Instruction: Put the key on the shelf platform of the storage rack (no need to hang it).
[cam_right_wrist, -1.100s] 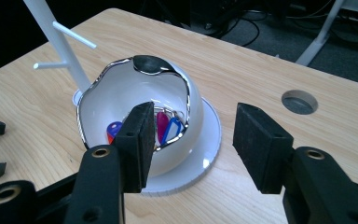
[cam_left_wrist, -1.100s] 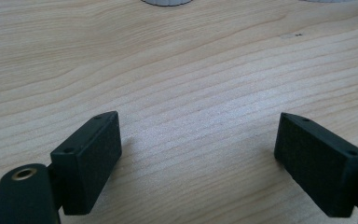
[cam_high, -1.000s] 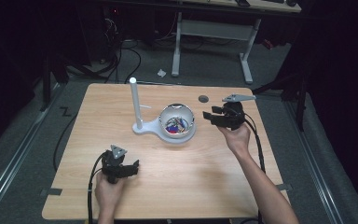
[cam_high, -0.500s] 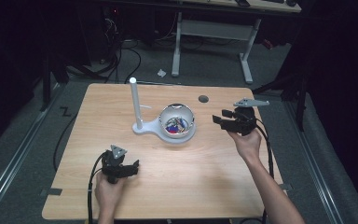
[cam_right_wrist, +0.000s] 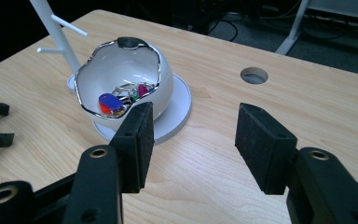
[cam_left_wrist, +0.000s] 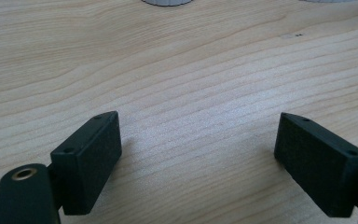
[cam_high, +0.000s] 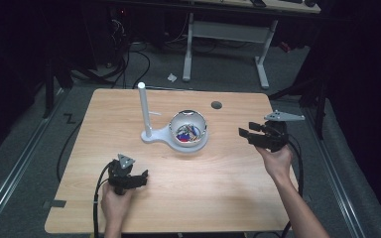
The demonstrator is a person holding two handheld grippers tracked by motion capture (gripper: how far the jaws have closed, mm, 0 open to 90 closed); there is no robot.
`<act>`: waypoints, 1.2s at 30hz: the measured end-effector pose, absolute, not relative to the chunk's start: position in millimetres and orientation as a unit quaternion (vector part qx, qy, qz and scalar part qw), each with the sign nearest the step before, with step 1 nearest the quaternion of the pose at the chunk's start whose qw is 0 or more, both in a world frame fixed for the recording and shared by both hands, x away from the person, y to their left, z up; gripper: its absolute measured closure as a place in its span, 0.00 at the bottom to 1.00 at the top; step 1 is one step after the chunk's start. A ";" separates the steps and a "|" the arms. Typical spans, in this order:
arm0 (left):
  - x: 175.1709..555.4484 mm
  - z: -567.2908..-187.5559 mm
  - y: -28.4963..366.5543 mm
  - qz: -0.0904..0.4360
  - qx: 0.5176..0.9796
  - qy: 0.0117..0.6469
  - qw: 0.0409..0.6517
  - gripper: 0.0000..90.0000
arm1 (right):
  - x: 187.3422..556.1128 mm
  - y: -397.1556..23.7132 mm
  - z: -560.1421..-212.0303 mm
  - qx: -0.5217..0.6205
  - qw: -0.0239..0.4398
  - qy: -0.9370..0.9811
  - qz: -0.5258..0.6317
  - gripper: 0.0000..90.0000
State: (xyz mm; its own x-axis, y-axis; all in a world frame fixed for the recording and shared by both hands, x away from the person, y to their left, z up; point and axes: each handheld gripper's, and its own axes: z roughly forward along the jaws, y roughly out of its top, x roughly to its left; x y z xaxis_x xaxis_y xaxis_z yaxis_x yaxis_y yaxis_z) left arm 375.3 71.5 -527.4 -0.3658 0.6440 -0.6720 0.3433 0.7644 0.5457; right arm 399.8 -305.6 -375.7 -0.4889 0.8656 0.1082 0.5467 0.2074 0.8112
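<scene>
Two hand-held grippers are counted: the left hand-held gripper (cam_high: 140, 179) is held low over the near left part of the worktop (cam_high: 228, 198), and the right hand-held gripper (cam_high: 244, 132) is held above the right side, near the right edge, its jaws pointed toward the bowl. In the left gripper view the left one's jaws are seen spread wide over bare wood, with nothing between them. In the right gripper view (cam_right_wrist: 191, 140) the right one's jaws are also seen set wide apart, with nothing gripped.

One white bowl (cam_high: 178, 123) is seen near the middle of the worktop, standing on a round white base (cam_right_wrist: 179, 100). One white post (cam_high: 143, 106) rises upright from the same base, just left of the bowl, and two short pegs (cam_right_wrist: 67, 25) are seen on it in the right gripper view. Several small coloured pieces (cam_right_wrist: 121, 98) lie inside the bowl; their number cannot be told. One round hole (cam_high: 216, 105) is cut in the worktop behind the bowl, toward the far edge.

The bowl is kept well apart from both grippers. Bare wood is left open across the whole near half of the worktop, between the two grippers, and along the left side. A second table (cam_high: 228, 29) stands on the floor beyond the far edge.
</scene>
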 end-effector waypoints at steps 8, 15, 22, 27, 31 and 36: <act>375.4 -527.4 71.5 0.159 0.304 0.811 0.474 0.17 | 380.7 -317.9 -383.1 0.478 0.191 0.745 0.424 0.53; 375.4 -527.5 71.6 0.159 0.305 0.811 0.474 0.17 | 366.1 -325.4 -388.0 0.482 0.199 0.738 0.427 0.53; 375.3 -527.5 71.7 0.159 0.306 0.810 0.474 0.17 | 358.5 -323.6 -393.6 0.479 0.197 0.740 0.429 0.53; 375.5 -527.4 71.5 0.159 0.304 0.811 0.474 0.17 | 353.9 -322.0 -397.5 0.480 0.194 0.740 0.430 0.53; 375.4 -527.5 71.6 0.159 0.306 0.811 0.474 0.17 | 350.7 -321.9 -403.5 0.479 0.192 0.740 0.432 0.53; 375.5 -527.3 71.4 0.159 0.303 0.811 0.474 0.17 | 347.9 -320.8 -410.9 0.482 0.186 0.738 0.434 0.53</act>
State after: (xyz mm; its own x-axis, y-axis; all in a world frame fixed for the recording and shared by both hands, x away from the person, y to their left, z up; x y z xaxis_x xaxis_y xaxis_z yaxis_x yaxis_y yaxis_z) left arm 375.5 71.4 -527.3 -0.3675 0.6428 -0.6721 0.3420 0.7654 0.5451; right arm 347.9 -320.8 -410.9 -0.4670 0.8724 0.1443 0.5495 0.1585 0.8203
